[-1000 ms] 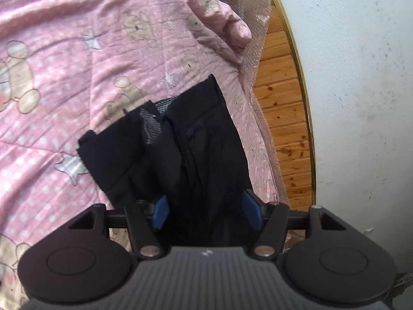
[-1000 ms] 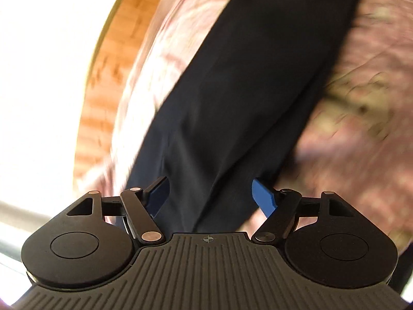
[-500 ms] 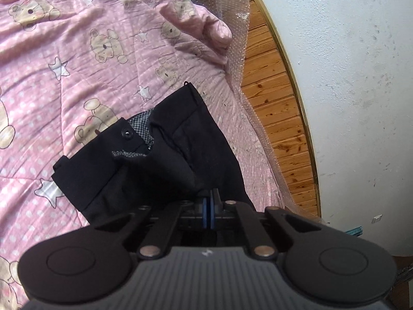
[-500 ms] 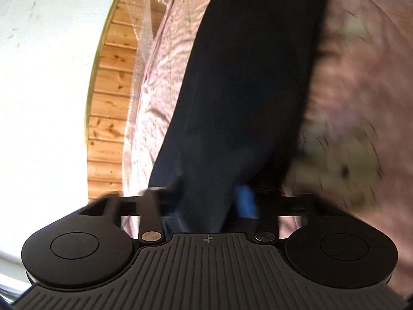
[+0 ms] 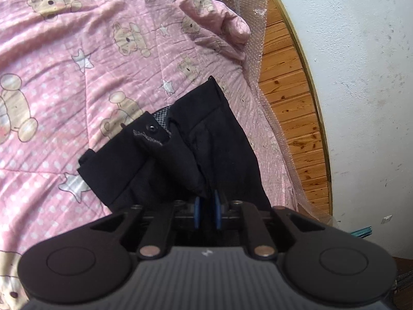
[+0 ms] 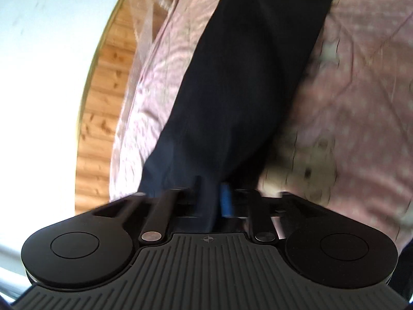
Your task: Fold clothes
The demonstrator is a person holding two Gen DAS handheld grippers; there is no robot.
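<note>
Black trousers (image 5: 211, 139) lie on a pink teddy-bear quilt (image 5: 77, 77), with the buttoned waistband at the far end. My left gripper (image 5: 207, 210) sits at the near end of the cloth. Its jaws are opening: the blue pads (image 5: 197, 211) stand a narrow gap apart with a fold of black fabric between them, not pressed. In the right wrist view a long trouser leg (image 6: 245, 77) runs away across the quilt (image 6: 361, 103). My right gripper (image 6: 211, 201) is at its near end, jaws also opening, with dark cloth between the pads; the picture is blurred.
The quilt's edge runs along a wooden floor (image 5: 289, 103) beside a white wall (image 5: 361, 77). A sheet of bubble wrap (image 5: 247, 7) hangs over that edge. The floor shows at the left in the right wrist view (image 6: 103, 103).
Both grippers went from wide open to shut on the black fabric, and now their pads have parted a little again. The right gripper has shifted slightly along the trouser leg.
</note>
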